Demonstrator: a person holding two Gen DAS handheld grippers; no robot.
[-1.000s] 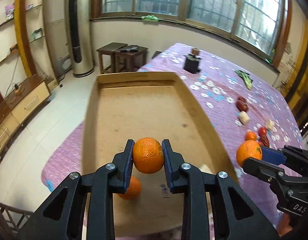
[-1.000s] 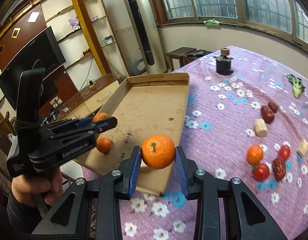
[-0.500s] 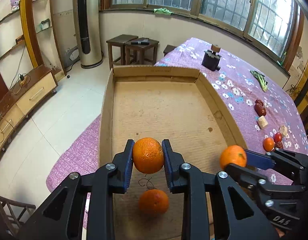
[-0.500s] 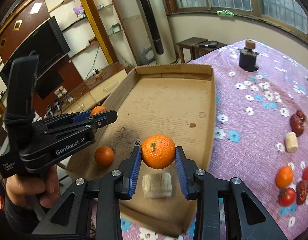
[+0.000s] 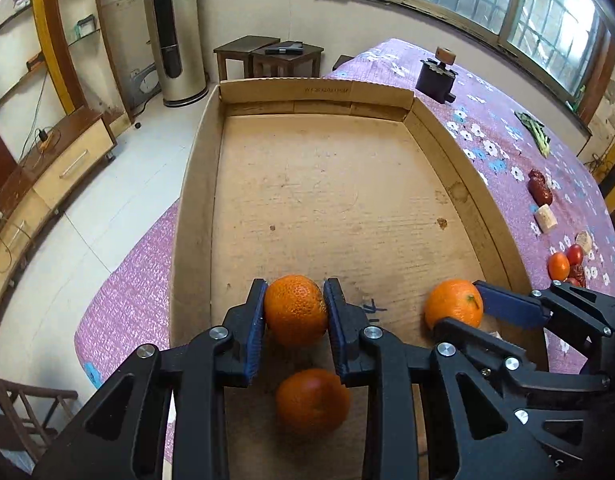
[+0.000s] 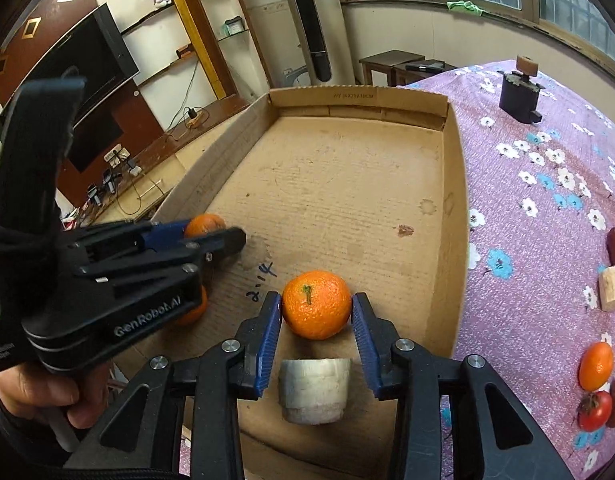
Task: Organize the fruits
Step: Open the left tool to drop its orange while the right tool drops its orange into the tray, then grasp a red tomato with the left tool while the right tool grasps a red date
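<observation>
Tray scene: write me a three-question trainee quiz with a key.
1. True or false: the left gripper is empty.
2. How many oranges lie loose in the tray? A none, B one, C three.
3. Fill in: the tomato lies on the ____, outside the tray.

Key:
1. False; it grips an orange.
2. B; the loose orange lies under that gripper.
3. Cloth.
</observation>
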